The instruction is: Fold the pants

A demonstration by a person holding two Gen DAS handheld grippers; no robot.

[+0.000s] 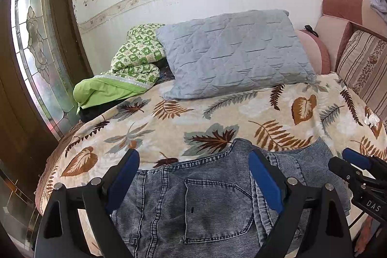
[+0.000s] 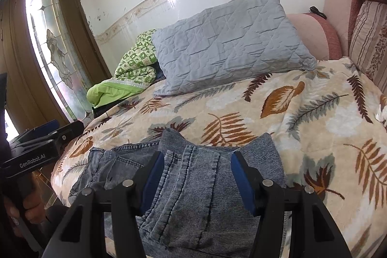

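Observation:
Grey-blue denim pants lie on the near edge of the bed, a back pocket facing up and the waistband toward the pillow. My left gripper hovers over them, its blue pads spread wide and nothing pressed between them. In the right wrist view the pants show as overlapping folded layers. My right gripper stands about half open above those layers, and the cloth runs past both fingers. Each gripper shows in the other's view: the right gripper at the right edge, the left gripper at the left edge.
A leaf-patterned blanket covers the bed. At its far side lie a grey quilted pillow and a bundled green quilt. A striped cushion stands at the right, a wooden glass-panelled door at the left. A hand holds the left gripper's handle.

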